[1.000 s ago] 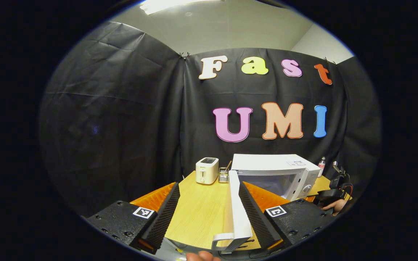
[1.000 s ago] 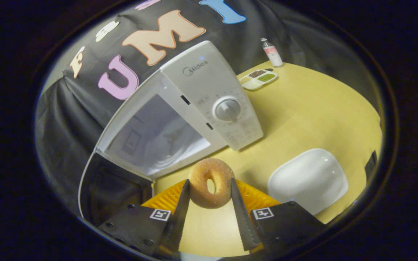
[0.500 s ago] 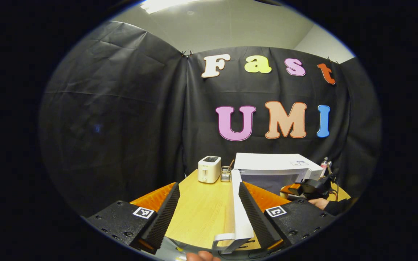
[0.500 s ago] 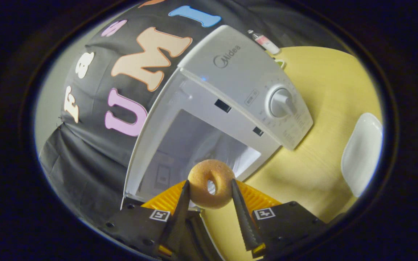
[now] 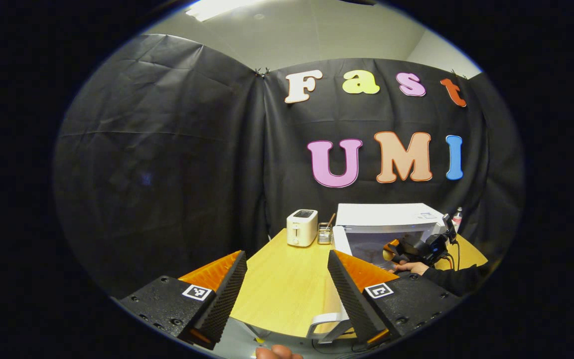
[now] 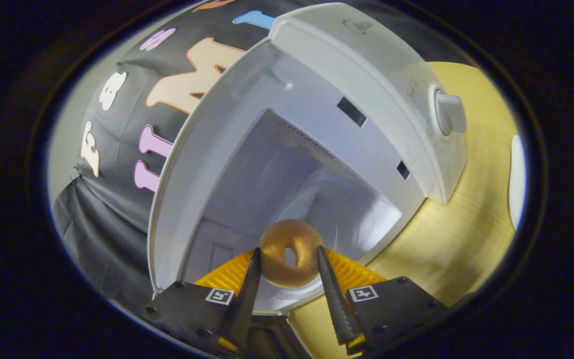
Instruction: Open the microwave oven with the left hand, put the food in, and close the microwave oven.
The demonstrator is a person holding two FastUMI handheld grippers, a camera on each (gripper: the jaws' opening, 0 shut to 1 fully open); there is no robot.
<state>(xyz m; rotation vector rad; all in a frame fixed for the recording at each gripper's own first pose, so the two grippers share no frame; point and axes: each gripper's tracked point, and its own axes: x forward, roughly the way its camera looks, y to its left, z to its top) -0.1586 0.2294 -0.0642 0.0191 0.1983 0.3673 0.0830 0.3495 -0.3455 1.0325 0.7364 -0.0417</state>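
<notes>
right tool [image 6: 287, 279] clamps doughnut [image 6: 290, 253] between both fingers, at mouth of microwave [image 6: 317, 149] cavity just ahead. left tool [image 5: 287, 289] fingers spread, empty, door [image 5: 339, 239] beside right finger. advise: carry deeper, lower onto turntable, release flat, withdraw straight.

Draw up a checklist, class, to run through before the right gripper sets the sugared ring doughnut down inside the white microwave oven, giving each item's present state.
1. White microwave oven door open: ok.
2. Sugared ring doughnut pinched by both fingers of the right gripper: ok.
3. Doughnut in front of the cavity mouth: ok.
4. Round glass turntable bare: ok.
5. Left gripper open, holding nothing: ok.
6. Doughnut past the door sill: cannot tell.
</notes>
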